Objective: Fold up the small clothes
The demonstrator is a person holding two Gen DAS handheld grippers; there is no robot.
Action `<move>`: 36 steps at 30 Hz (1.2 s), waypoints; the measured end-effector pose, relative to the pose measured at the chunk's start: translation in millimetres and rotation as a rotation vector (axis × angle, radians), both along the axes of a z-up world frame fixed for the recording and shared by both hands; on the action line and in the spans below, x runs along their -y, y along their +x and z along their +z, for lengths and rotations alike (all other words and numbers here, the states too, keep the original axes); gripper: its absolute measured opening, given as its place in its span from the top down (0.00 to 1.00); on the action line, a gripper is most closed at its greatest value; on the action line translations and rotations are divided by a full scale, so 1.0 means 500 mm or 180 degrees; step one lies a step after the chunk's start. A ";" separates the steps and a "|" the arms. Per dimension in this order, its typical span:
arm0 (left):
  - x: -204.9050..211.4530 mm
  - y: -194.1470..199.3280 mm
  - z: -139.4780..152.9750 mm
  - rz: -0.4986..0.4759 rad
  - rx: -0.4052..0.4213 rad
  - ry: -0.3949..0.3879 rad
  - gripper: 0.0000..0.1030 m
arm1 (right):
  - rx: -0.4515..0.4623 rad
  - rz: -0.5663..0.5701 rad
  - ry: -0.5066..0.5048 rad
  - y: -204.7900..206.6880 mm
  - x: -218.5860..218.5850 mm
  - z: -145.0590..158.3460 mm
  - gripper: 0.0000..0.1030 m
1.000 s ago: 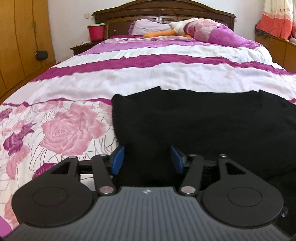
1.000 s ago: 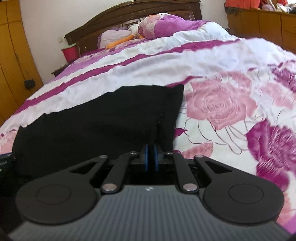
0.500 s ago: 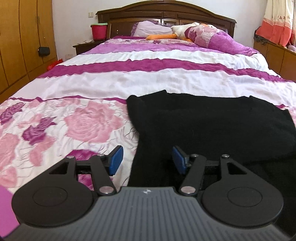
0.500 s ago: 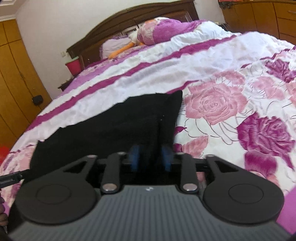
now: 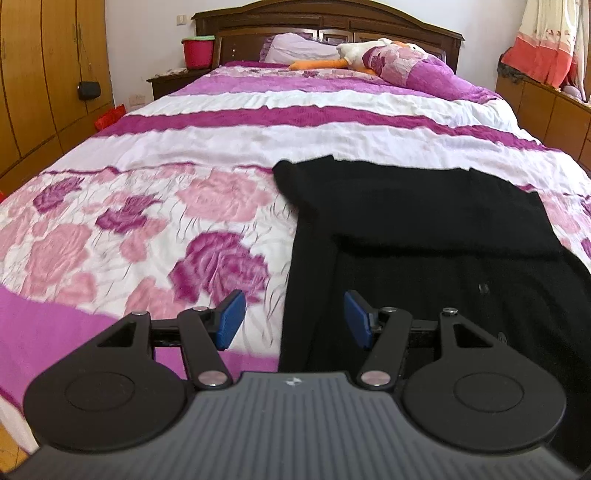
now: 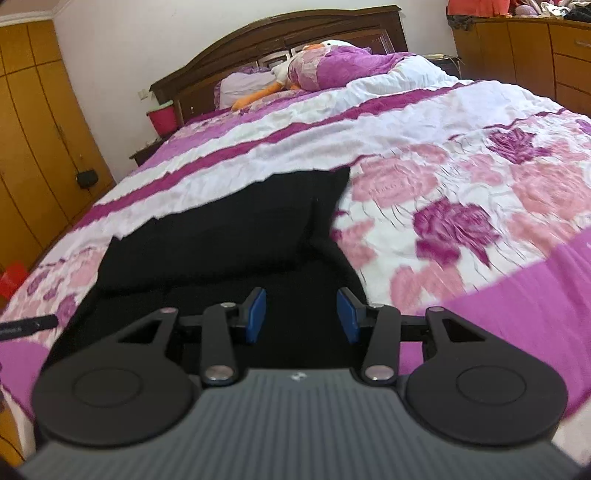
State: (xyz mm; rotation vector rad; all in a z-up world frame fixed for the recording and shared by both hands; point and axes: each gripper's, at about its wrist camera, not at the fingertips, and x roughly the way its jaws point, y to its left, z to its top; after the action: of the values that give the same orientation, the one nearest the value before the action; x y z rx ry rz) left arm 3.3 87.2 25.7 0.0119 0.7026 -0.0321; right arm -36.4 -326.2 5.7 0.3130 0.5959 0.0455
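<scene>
Garment folded on a rose-print bed

Black garment, a soft knit-looking piece with no pattern visible, lies on the near half of a bed covered with a quilt of pink and magenta roses and purple and white stripes. Its far part is doubled back over itself into a thicker band with a straight folded edge, while a single layer runs down toward the cameras. From the left wrist view the cloth fills the right side of the frame, its left edge running between the blue pads of the left gripper, whose jaws stand wide apart and clear of the fabric. From the right wrist view the same cloth spreads to the left, its far right corner standing up in a small peak. The right gripper hangs above the near layer with its jaws opening, the pads not pressing on anything, dark cloth visible below the gap. At the head of the bed sit a dark wooden headboard, a pale pillow and a white and orange plush toy. A red bucket stands on the nightstand
</scene>
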 end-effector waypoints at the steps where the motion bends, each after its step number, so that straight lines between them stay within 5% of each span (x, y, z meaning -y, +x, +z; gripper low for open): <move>1: -0.005 -0.013 -0.002 0.0006 -0.0016 -0.0015 0.37 | -0.0015 -0.0002 -0.0005 -0.012 0.001 -0.002 0.55; 21: -0.039 -0.156 -0.095 -0.0157 -0.0572 -0.0699 0.37 | -0.0361 0.0107 0.0218 -0.160 0.002 -0.078 0.55; 36: 0.010 -0.196 -0.143 -0.0738 -0.0737 -0.1009 0.37 | -0.0340 0.0483 0.0433 -0.204 -0.027 -0.098 0.55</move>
State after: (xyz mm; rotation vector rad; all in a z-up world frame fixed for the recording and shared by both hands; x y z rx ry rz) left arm -94.8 82.1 -46.0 -0.2174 0.9183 -0.3715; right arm -138.4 -312.8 -43.0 0.4033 0.7233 0.2170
